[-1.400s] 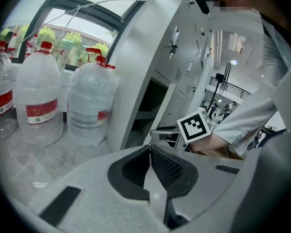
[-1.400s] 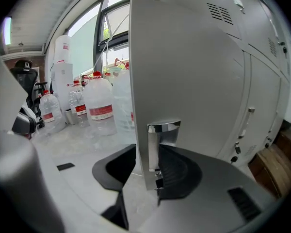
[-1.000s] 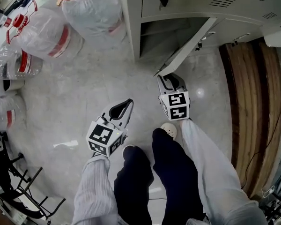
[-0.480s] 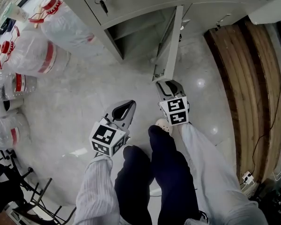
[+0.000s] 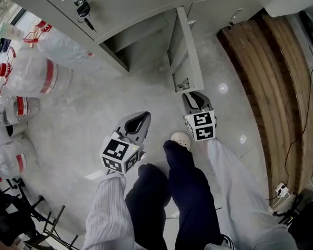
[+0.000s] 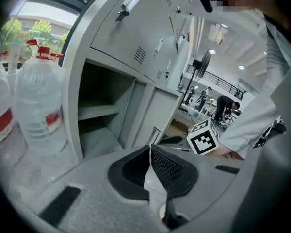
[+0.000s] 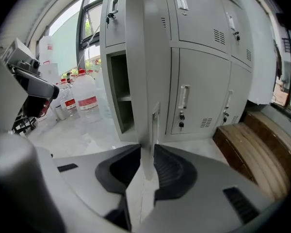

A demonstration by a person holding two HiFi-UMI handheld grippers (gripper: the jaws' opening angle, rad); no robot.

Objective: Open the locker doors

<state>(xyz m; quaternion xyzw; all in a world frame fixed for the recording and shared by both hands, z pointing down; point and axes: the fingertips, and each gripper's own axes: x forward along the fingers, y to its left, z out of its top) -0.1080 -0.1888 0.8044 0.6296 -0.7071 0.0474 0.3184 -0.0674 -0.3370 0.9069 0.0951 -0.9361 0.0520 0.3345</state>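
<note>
Pinching free edge of half-open bottom-row locker door (image 5: 187, 56) with right tongs (image 5: 194, 96), jaws just closing on it; carrying left tongs (image 5: 139, 120) pressed together, empty. Judging door stiff, light-swinging, slick-painted; favouring free edge for leverage.

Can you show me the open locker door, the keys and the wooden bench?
open locker door (image 5: 185, 61): head view, middle of panel.
keys (image 5: 83, 8): head view, dark key head.
wooden bench (image 5: 255, 72): head view, top slats.

Water bottles (image 5: 39, 74) lie left of the open locker door (image 5: 187, 56), bench (image 5: 261, 72) right.
</note>
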